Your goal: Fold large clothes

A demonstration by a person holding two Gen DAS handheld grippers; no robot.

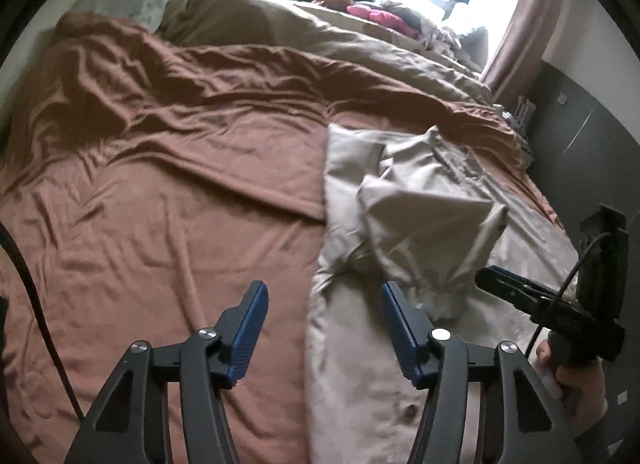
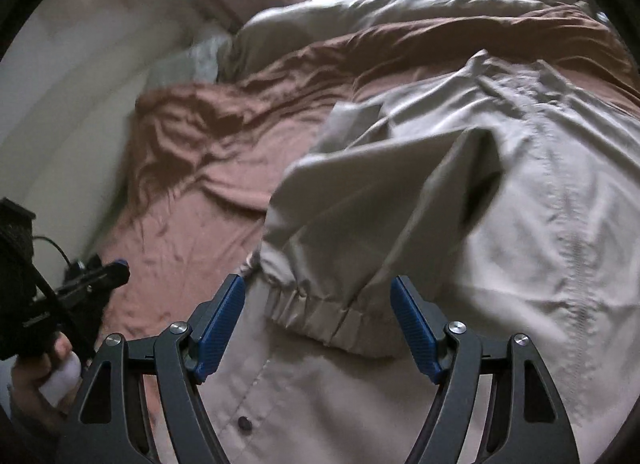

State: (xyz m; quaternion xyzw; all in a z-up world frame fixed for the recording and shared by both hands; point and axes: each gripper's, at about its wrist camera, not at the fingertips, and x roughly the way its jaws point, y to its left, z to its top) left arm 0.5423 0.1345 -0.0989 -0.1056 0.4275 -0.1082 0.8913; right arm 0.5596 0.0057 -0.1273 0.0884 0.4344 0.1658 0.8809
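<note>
1. Left hand-held gripper point(image 1: 322, 328): blue-padded jaws apart, nothing between them, poised over the left edge of the pale beige jacket with elastic cuffs and a front zip point(image 1: 420, 215). Risk: closing here could pinch the rust-brown wrinkled bedsheet point(image 1: 160, 191) along with the jacket hem, dragging both.
2. Beige jacket: spread on the right half of the bed, near its right edge, one sleeve folded across the body, cuff point(image 2: 320, 312) toward the near edge. Likely slippery fabric; folded sleeve could slide off again if the body is lifted unevenly.
3. Right hand-held gripper point(image 2: 320, 328): jaws wide, empty, the gathered cuff lying just ahead between the pads yet untouched. Risk: grabbing only the cuff would pull the sleeve out of its fold.
4. Two grippers close together; cables trailing from each could snag fabric.
5. Bed: brown sheet creased, heaped tan duvet point(image 1: 320, 35) along the far edge, white pillow point(image 1: 128, 3) at the far left corner.
6. Room: bright window with reddish-brown curtains point(image 1: 516, 23), pink and dark clothing pile point(image 1: 384, 15) below it, dark cabinet point(image 1: 576, 111) on the right.
</note>
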